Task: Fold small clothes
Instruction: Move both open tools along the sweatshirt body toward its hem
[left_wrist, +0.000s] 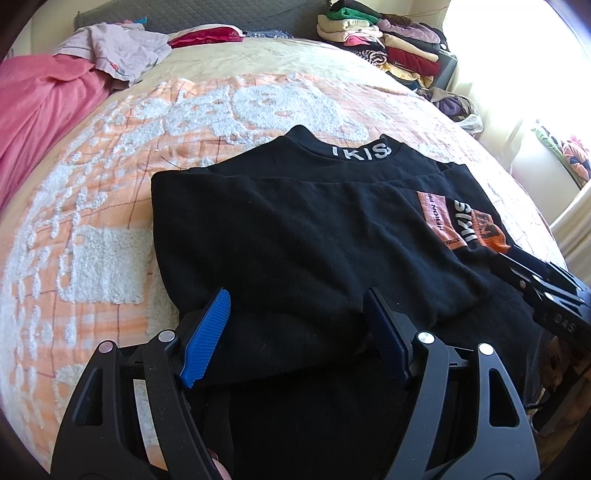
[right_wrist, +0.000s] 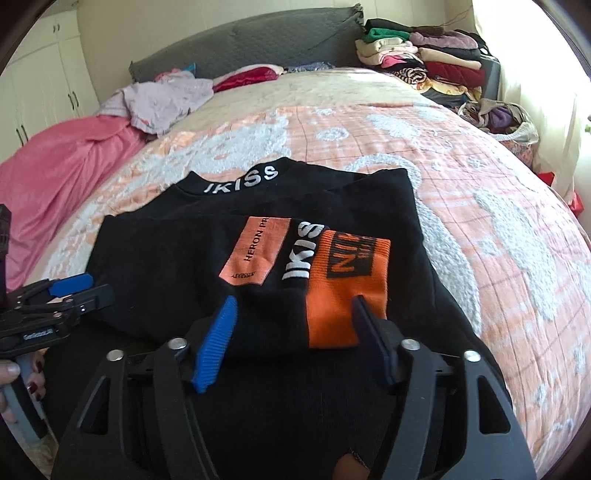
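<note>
A black top with white "IKISS" lettering on the collar lies partly folded on the bed; it also shows in the right wrist view. An orange cuff and an orange patch lie on its folded part. My left gripper is open, its blue pads either side of the near fold, holding nothing. My right gripper is open over the near edge by the orange cuff. Each gripper shows in the other's view: the right gripper and the left gripper.
The bed has an orange and white tufted blanket. A pink blanket and a lilac garment lie at the far left. Stacks of folded clothes stand at the far right by the grey headboard.
</note>
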